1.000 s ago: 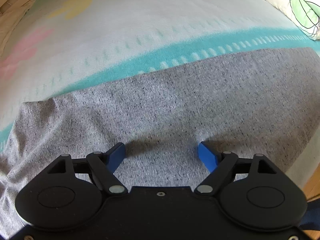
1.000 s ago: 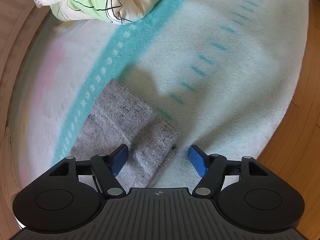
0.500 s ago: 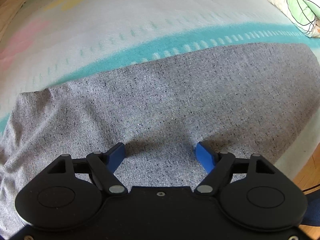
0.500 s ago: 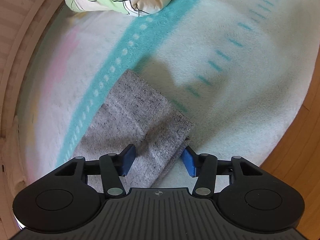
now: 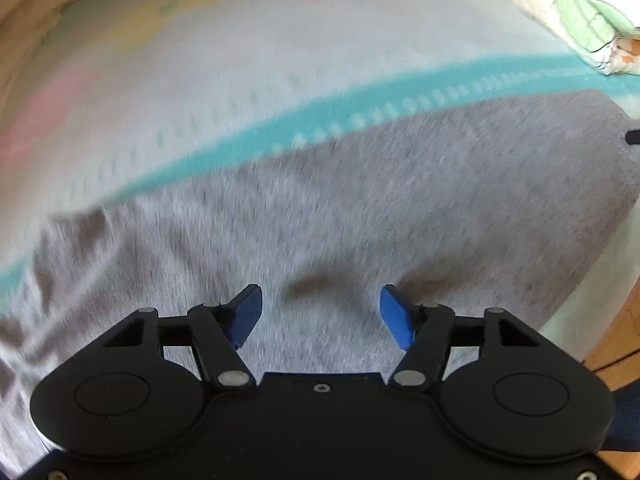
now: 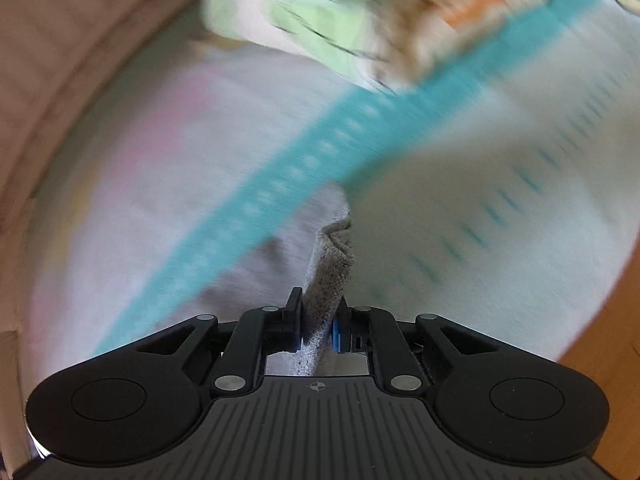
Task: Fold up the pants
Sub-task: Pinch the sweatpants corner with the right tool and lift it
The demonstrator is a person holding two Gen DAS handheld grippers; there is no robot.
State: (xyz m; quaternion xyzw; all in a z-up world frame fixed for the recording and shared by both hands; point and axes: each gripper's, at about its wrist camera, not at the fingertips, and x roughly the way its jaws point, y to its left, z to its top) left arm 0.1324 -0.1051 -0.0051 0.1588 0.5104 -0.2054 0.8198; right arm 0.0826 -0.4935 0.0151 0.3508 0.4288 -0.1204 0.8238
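Grey knit pants [image 5: 400, 184] lie spread on a pale blanket with a teal stripe [image 5: 320, 112]. My left gripper [image 5: 320, 314] is open just above the grey cloth, holding nothing. My right gripper [image 6: 318, 326] is shut on the end of the pants [image 6: 326, 276], which stands up pinched between the fingers, lifted off the blanket. Both views are blurred by motion.
A crumpled leaf-print quilt [image 5: 572, 12] lies at the far right of the blanket, also in the right wrist view [image 6: 340, 20]. A wooden floor [image 6: 600, 320] shows past the blanket's right edge, and a wooden bed frame [image 6: 60, 60] on the left.
My right gripper closed on the pants' end and lifted it. My left gripper narrowed slightly and shifted over the cloth, which has wrinkled at the left.
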